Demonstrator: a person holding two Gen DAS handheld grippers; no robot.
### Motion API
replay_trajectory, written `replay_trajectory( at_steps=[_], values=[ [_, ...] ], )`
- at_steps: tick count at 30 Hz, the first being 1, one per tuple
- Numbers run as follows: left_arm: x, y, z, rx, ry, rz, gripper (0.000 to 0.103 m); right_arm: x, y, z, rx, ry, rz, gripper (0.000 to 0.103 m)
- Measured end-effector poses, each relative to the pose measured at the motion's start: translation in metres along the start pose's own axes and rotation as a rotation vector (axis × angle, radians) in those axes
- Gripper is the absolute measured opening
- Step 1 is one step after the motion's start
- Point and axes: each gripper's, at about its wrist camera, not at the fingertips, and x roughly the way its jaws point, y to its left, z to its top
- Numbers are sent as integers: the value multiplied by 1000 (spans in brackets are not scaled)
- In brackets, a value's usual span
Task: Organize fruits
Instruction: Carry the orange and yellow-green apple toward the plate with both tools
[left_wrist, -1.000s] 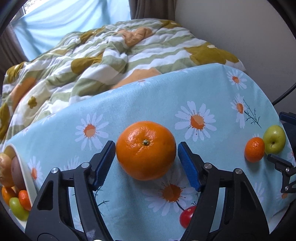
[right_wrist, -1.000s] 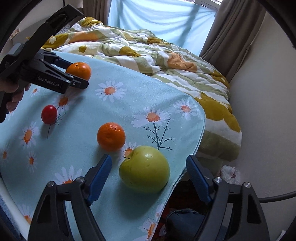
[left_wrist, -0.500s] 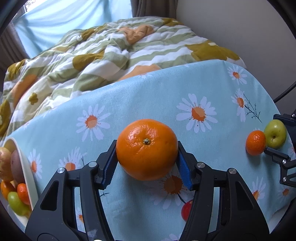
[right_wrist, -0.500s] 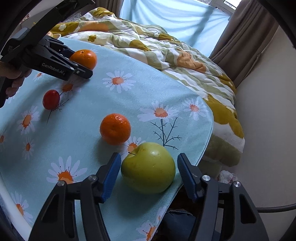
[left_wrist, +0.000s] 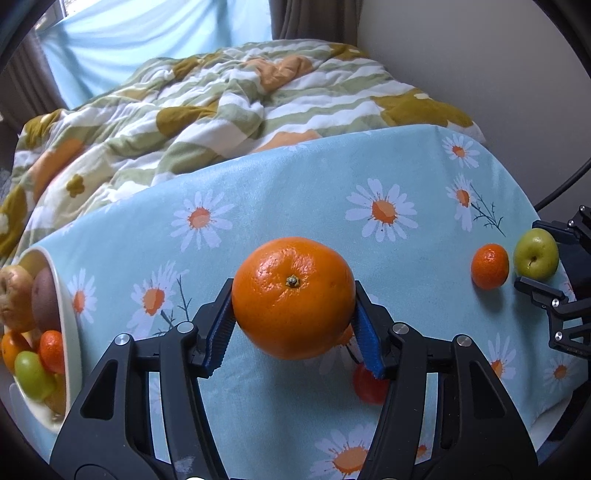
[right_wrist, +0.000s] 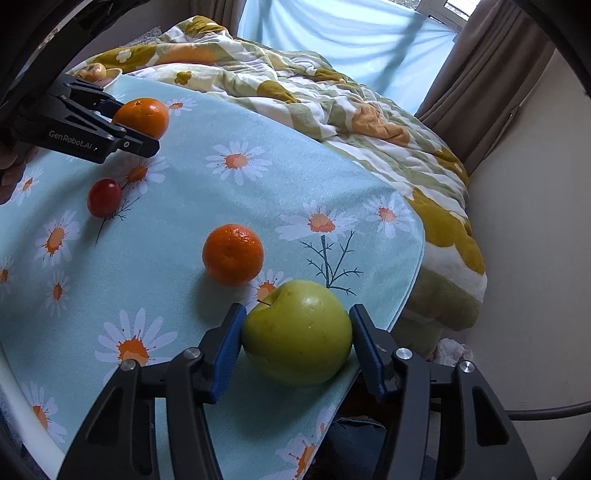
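My left gripper (left_wrist: 293, 325) is shut on a large orange (left_wrist: 293, 297) and holds it a little above the daisy tablecloth (left_wrist: 295, 206); it also shows in the right wrist view (right_wrist: 142, 116). My right gripper (right_wrist: 295, 339) is shut on a green apple (right_wrist: 297, 332) near the table's right edge; the apple also shows in the left wrist view (left_wrist: 535, 253). A small mandarin (right_wrist: 232, 254) lies beside the apple. A red tomato (right_wrist: 104, 196) lies on the cloth, partly hidden under the left gripper in the left wrist view (left_wrist: 367, 387).
A white bowl (left_wrist: 68, 332) with several fruits stands at the table's left edge. A striped flowered quilt (left_wrist: 221, 103) on a bed lies beyond the table. A wall (left_wrist: 480, 55) is at the right, curtains behind.
Both grippers have closed, the left on the orange, the right on the apple. The left has lifted the orange a little off the cloth.
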Motion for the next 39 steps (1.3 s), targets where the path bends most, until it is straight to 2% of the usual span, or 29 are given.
replay_trajectory(
  at_steps=[10,20,30,39],
  values=[
    [-48,3,-12,-54,-47,-30,64,-32,-1,16,39,-41,-25,53],
    [-112,43,-25,-87,-121,-20,64,-76,21,57,114,-122,7,53],
    [-154,110,-52,-114,-157,8,64,-97,89,115,127,-183,67,53],
    [-159,182,-72,-147,-151,52,64,-92,152,159,126,-205,141,53]
  ],
)
